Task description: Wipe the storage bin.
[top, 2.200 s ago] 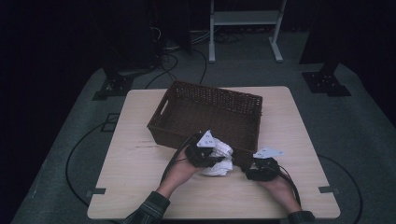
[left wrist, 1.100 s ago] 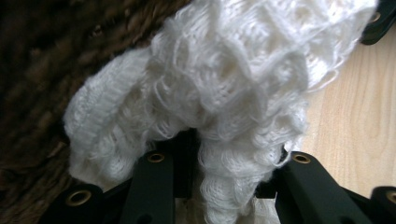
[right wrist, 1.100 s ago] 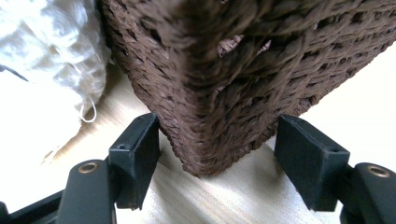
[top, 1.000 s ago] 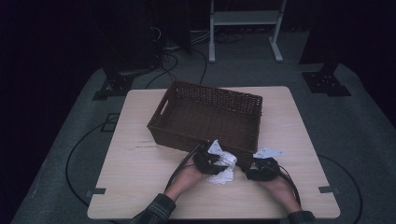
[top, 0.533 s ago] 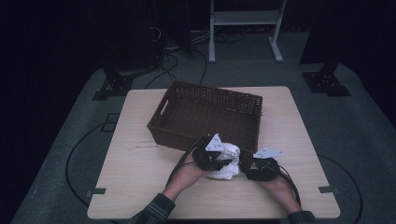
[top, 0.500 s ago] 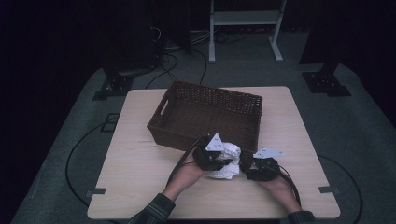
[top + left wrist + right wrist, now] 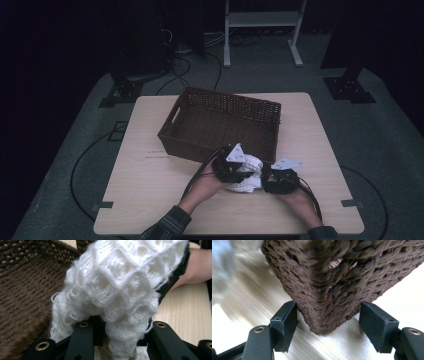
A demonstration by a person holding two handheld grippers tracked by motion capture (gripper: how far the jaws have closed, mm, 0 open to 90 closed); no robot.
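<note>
L tongs (image 7: 239, 169) w/ cloth (image 7: 248, 172) have moved right and up, toward basket (image 7: 220, 125). L tongs clamp cloth. R tongs (image 7: 328, 322) open, straddling basket corner on surface (image 7: 150, 185).

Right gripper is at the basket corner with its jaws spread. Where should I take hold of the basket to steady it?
Grip the basket at its near wall's top rim, coming from above with one jaw inside. The corner flares too wide for the right gripper; the rim looks thin and open-topped.
</note>
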